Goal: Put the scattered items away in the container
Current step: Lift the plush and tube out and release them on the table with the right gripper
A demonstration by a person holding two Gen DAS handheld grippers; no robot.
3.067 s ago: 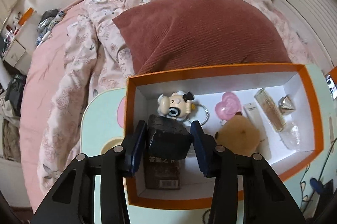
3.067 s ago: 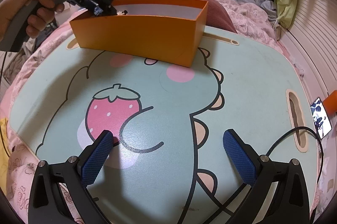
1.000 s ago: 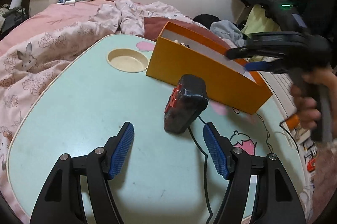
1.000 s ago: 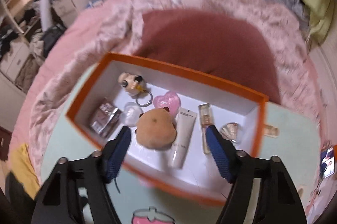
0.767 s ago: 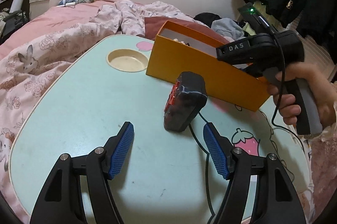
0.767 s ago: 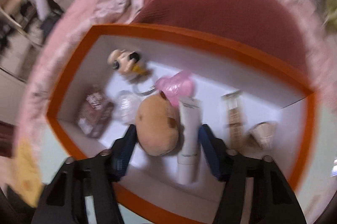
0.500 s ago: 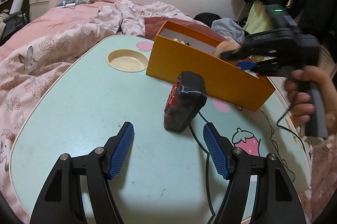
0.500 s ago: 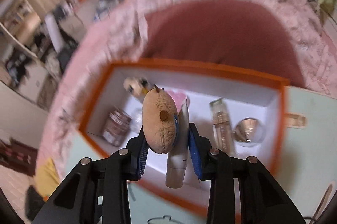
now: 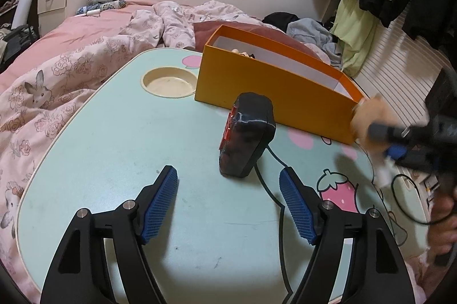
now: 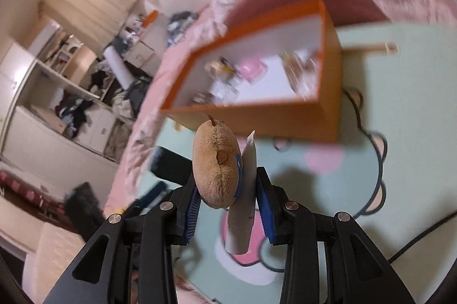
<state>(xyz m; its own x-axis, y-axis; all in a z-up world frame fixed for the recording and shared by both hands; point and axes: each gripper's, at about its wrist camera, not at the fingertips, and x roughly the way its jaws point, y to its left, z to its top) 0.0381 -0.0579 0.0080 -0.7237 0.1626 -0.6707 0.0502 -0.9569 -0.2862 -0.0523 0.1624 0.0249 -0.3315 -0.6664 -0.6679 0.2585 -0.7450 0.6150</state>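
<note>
An orange box [image 9: 271,95] with a white inside stands at the far side of the mint table [image 9: 114,132]. A black packet with red print [image 9: 247,132] stands on the table just beyond my left gripper [image 9: 227,181], whose jaws are opening with nothing between them. My right gripper [image 10: 228,189] is shut on a brown plush toy [image 10: 214,169] and a white tube [image 10: 242,212] together, held above the table in front of the box [image 10: 257,118]. In the left wrist view the right gripper [image 9: 385,138] and the plush [image 9: 365,118] are a blur at the box's right corner.
Several small items lie blurred inside the box. A round cup recess [image 9: 167,82] is set in the table left of the box. A black cable [image 9: 268,189] runs over the table. A pink quilt [image 9: 57,69] and a red pillow surround the table.
The black packet, earlier gripped inside the box, now stands on the table. My right gripper shut on the plush and tube in the box and carried them out over the table.
</note>
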